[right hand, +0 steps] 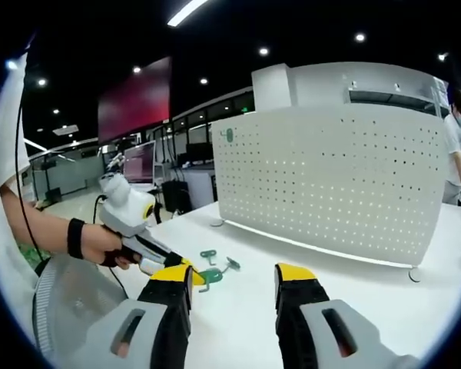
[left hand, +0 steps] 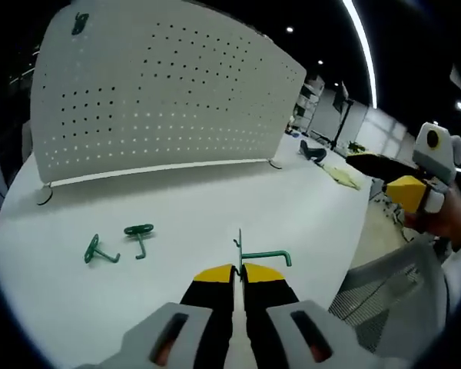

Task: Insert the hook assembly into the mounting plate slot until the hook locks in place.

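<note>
A white perforated mounting plate (left hand: 161, 84) stands upright at the back of the white table (left hand: 307, 200); one green hook (left hand: 80, 23) hangs near its top left corner. My left gripper (left hand: 237, 270) is shut on a green hook (left hand: 263, 254), whose arm juts to the right above the table. Two more green hooks (left hand: 101, 250) (left hand: 139, 234) lie loose on the table to the left. In the right gripper view my right gripper (right hand: 233, 278) is open and holds nothing, facing the plate (right hand: 330, 177). The left gripper (right hand: 177, 267) comes in from the left with its green hook (right hand: 210, 277); loose hooks (right hand: 208, 255) lie beyond.
A grey mesh chair back (left hand: 384, 292) stands off the table's right edge. The other gripper (left hand: 415, 188), held by a hand, shows at far right. Dark and yellow items (left hand: 326, 165) lie at the far end of the table. A person (right hand: 457, 146) stands beyond the plate on the right.
</note>
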